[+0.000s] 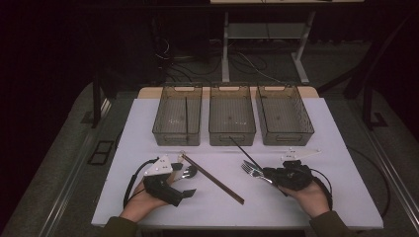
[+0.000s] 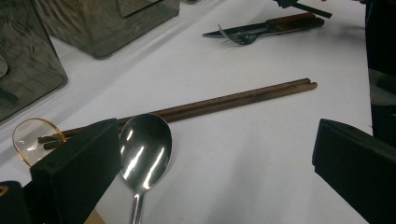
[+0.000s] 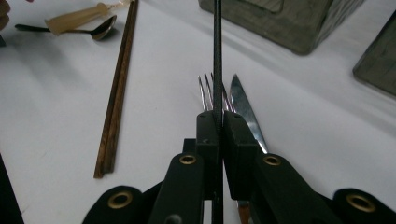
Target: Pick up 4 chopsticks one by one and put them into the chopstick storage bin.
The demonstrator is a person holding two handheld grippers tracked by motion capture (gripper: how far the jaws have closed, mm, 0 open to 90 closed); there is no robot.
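My right gripper (image 3: 219, 121) is shut on a thin black stick (image 3: 217, 56) that points away toward the middle bin (image 1: 231, 114). Under its jaws a fork (image 3: 205, 91) and a knife (image 3: 243, 107) lie side by side on the white table. My left gripper (image 2: 215, 140) rests open near the front left. A steel spoon (image 2: 144, 149) lies on the table between its jaws, close to the left jaw. A pair of brown chopsticks (image 1: 212, 178) lies diagonally between the two grippers.
Three clear grey bins stand in a row at the back; the left bin (image 1: 177, 116) has a dark stick leaning in it, and the right bin (image 1: 284, 114) looks empty. A small clear amber loop (image 2: 32, 140) lies at the chopsticks' far end.
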